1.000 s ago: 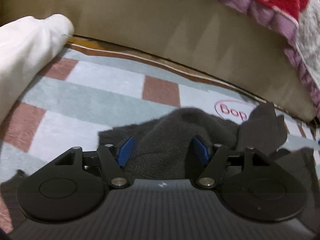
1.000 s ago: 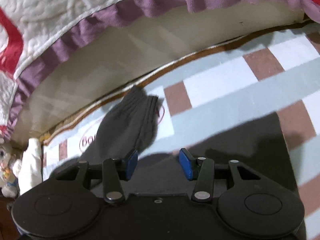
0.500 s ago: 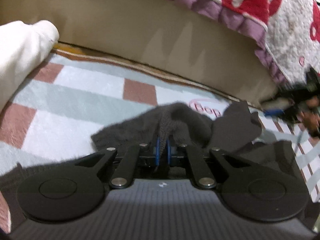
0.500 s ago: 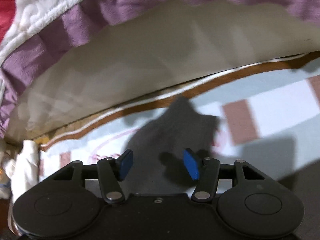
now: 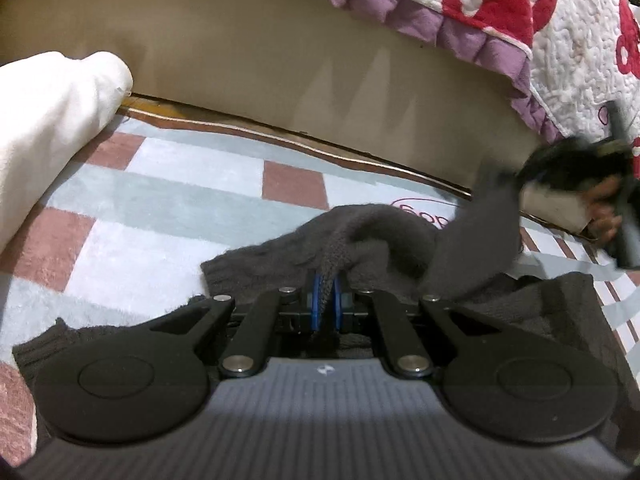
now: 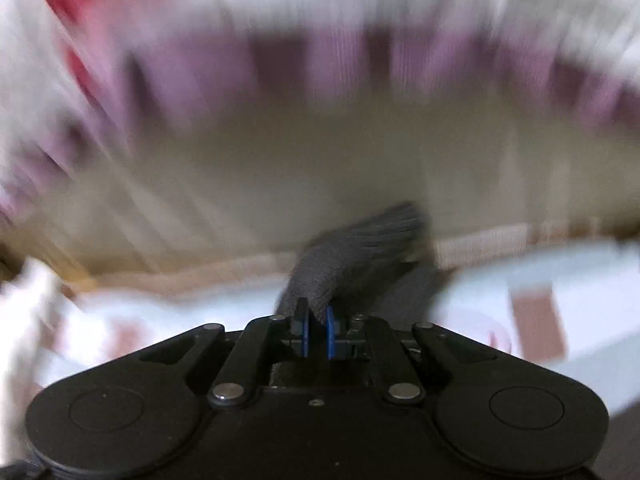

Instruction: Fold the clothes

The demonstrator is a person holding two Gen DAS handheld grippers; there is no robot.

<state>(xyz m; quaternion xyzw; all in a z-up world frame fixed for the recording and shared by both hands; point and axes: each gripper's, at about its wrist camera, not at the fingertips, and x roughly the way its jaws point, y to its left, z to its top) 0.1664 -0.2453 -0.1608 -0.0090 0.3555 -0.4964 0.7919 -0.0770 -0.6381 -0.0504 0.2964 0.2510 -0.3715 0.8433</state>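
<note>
Between your left gripper's (image 5: pixel 325 304) blue pads, a raised fold of the dark grey knit garment (image 5: pixel 376 236) is being pinched; the jaws are standing pressed together with only the knit between them. You are holding that gripper low over the checked rug (image 5: pixel 168 200), where the rest of the garment is lying spread, partly under the gripper body and reaching to both sides of it.

Your right gripper (image 6: pixel 316 330) is pinching another part of the same grey knit: a ribbed strip is rising from between its pads and trailing forward. Its jaws have just been closing, and the cloth is now caught between them with the pads nearly together. That view is heavily blurred, so you cannot tell which part of the garment it is gripping.

In the left wrist view, the right gripper is showing at the far right edge, blurred, with your hand (image 5: pixel 600 216) wrapped around its handle and a flap of the garment lifting toward it.

Beyond the rug, a beige bed base (image 5: pixel 304 80) is running across the back, with a quilted white cover with purple frill and red shapes (image 5: pixel 500 12) hanging over it. A white cloth bundle (image 5: pixel 52 112) is sitting at the left on the rug, well apart from the garment.
</note>
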